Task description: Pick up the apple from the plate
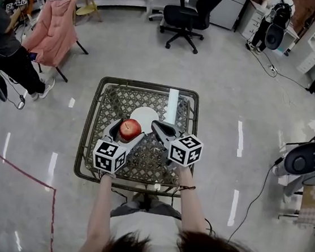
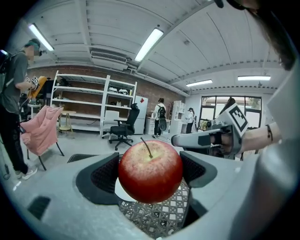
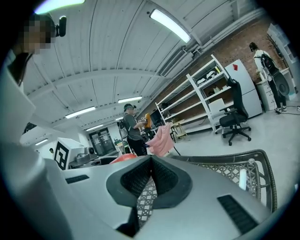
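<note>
Left gripper (image 1: 127,128): we are pinching the apple (image 2: 150,171) between its jaws, over the plate's (image 1: 149,116) near-left edge. Right gripper (image 1: 156,125): we are holding it empty, jaws pressed together, just beside the plate's near-right edge.

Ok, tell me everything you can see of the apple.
The apple is round, glossy and deep red, with pale yellowish speckling round a thin brown stem that points up, leaning slightly. It looks whole and unbruised on the side shown. The left gripper is shut on it, its dark ribbed fingers pressing both flanks. It appears lifted clear of the white plate, over the woven table; nothing else touches it.
</note>
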The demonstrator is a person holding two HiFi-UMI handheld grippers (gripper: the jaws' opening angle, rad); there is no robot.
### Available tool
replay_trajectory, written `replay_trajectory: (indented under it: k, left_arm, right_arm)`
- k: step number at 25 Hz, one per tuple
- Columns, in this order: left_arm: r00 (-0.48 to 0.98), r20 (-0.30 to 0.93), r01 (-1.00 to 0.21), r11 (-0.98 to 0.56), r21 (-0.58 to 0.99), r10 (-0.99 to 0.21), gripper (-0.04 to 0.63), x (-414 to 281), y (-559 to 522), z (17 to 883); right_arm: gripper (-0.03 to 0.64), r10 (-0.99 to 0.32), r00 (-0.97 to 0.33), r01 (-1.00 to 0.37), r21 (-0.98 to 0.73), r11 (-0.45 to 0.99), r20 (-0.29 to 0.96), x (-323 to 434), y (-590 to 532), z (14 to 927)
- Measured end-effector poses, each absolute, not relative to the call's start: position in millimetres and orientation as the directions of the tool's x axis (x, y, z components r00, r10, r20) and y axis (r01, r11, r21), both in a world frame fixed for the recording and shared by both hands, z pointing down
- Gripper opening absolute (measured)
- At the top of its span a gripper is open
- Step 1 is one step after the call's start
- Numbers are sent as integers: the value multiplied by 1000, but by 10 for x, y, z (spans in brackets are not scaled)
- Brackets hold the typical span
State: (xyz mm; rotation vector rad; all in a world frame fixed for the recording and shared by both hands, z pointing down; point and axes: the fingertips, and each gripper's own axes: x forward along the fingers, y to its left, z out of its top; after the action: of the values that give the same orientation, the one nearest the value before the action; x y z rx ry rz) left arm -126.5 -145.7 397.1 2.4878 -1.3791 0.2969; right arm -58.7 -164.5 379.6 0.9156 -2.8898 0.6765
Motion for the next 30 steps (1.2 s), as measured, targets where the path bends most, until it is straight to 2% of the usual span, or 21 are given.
replay_trajectory:
  k: [30]
  left_arm:
    - [575,238,-818,-556,147,-783,413,-1211,-975,3599]
  right_arm:
    - [9,-508,-858,-500,-337,798,72,-573,-1172,3485]
